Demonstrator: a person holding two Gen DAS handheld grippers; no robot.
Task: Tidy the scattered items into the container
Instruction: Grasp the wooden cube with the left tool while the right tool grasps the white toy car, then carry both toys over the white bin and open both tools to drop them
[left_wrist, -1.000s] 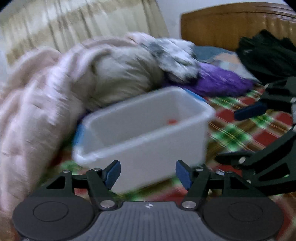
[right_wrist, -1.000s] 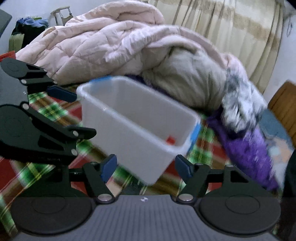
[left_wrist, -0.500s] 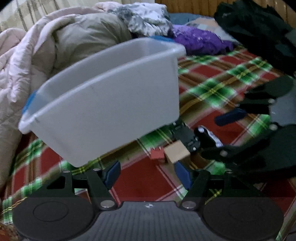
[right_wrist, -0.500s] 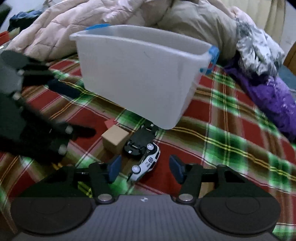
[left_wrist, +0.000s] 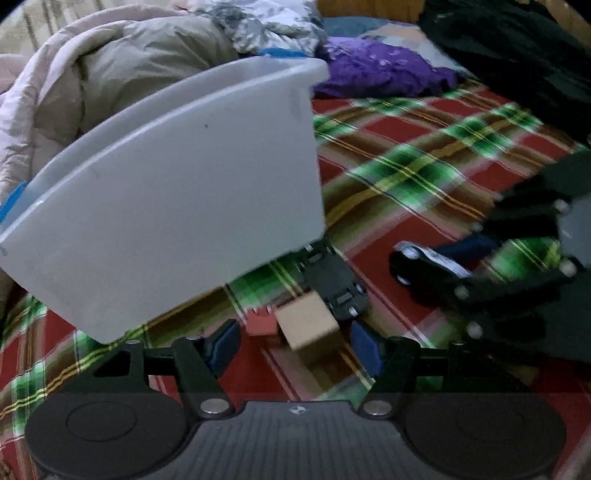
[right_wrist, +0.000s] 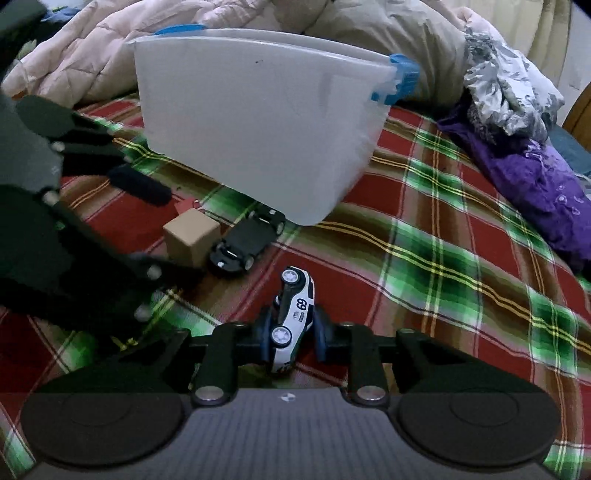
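Right tool (right_wrist: 291, 338): jaws closing, blue pads against both sides of the white toy car (right_wrist: 293, 315), which lies on its side on the plaid bed cover (right_wrist: 424, 266). Left tool (left_wrist: 291, 341): jaws wide, wooden block (left_wrist: 308, 325) just ahead between them, untouched; red piece (left_wrist: 260, 323) and overturned black car (left_wrist: 336, 280) adjoin it. White container (right_wrist: 258, 122) stands behind. Half a second earlier, the right jaws stood apart around the car.

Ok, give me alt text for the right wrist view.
The right claw is closing on a white toy car lying on a plaid blanket. Beyond sit a black toy car, a wooden block and a white bin.
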